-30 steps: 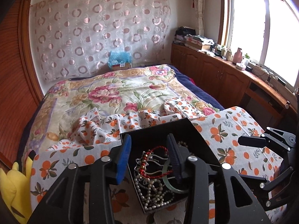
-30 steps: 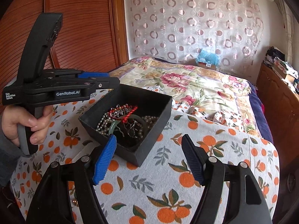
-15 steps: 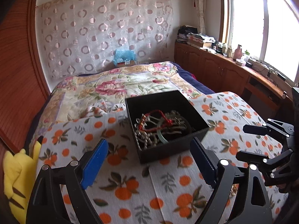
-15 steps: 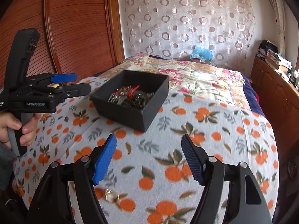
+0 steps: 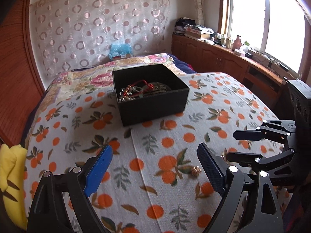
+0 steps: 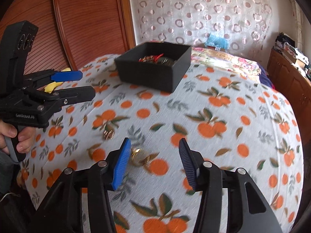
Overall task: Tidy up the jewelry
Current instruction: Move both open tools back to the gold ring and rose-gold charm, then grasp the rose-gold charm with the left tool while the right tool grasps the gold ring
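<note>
A black open box (image 5: 151, 95) holding a tangle of beads, a red cord and a green bangle stands on the orange-print cloth (image 5: 151, 151); it also shows in the right wrist view (image 6: 153, 68). Small gold rings lie on the cloth near me: one (image 5: 196, 170) by my left gripper's right finger, one (image 6: 108, 135) and a cluster (image 6: 139, 158) by my right gripper's left finger. My left gripper (image 5: 153, 167) is open and empty, well short of the box. My right gripper (image 6: 154, 159) is open and empty, just above the ring cluster.
The cloth covers a raised surface in front of a floral bed (image 5: 93, 77). A yellow soft toy (image 5: 11, 174) lies at the left edge. Wooden cabinets (image 5: 213, 58) with clutter run under the window on the right. A wooden sliding door (image 6: 87, 19) stands at the left.
Both grippers have pulled back from the box, which now looks farther away. The left gripper, narrow over the box a second ago, now stands wide open. Gold rings have come into view.
</note>
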Available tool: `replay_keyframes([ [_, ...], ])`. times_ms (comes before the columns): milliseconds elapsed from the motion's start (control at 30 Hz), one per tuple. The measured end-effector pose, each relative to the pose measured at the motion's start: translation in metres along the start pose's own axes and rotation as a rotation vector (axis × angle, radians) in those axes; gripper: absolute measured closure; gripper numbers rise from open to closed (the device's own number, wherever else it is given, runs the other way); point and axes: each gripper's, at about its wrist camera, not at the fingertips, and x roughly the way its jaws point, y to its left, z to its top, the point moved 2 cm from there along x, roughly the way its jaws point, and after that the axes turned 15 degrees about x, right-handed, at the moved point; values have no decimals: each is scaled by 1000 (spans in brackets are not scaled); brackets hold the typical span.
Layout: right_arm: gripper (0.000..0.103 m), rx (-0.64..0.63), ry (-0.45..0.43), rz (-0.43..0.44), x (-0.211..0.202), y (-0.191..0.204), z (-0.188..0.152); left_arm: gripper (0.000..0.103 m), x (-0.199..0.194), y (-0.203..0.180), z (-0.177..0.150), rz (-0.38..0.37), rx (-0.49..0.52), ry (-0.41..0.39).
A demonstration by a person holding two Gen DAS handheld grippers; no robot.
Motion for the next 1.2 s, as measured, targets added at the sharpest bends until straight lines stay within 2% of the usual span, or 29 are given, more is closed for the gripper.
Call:
replay_keyframes([
  [167, 55, -2, 30, 19, 1, 7, -11, 18, -5, -9, -12, -26, 7, 20],
  [333, 57, -36, 58, -3, 10, 12, -11, 18, -3, -12, -24, -31, 25, 64],
  [433, 67, -70, 63, -19, 13, 17, -9, 18, -5, -14, -28, -42, 27, 65],
  [500, 80, -113, 49, -56, 13, 21, -11, 18, -4, -17, -30, -52, 27, 68],
  [533, 81, -119, 49, -49, 13, 21, -12, 18, -3, -18, -30, -59, 26, 68],
  [567, 81, -113, 51, -42, 13, 21, -12, 20, -3, -21, -30, -67, 27, 65],
  [633, 81, -112, 42, -49, 12, 19, -12, 32, -1, -27, -29, -77, 42, 66],
  [700, 81, -108, 34, -49, 10, 18, -12, 38, 1, -32, -27, -87, 52, 64],
  [833, 81, -79, 9, -42, 1, 10, -10, 55, 10, -41, -21, -111, 63, 73],
  [933, 81, -68, -2, -41, -4, 7, -8, 63, 17, -48, -16, -121, 79, 77],
  [1067, 81, -59, -11, -41, -9, 3, -8, 68, 27, -52, -14, -135, 80, 96],
  [1200, 81, -57, -16, -38, -12, 2, -9, 71, 31, -56, -13, -117, 95, 99],
])
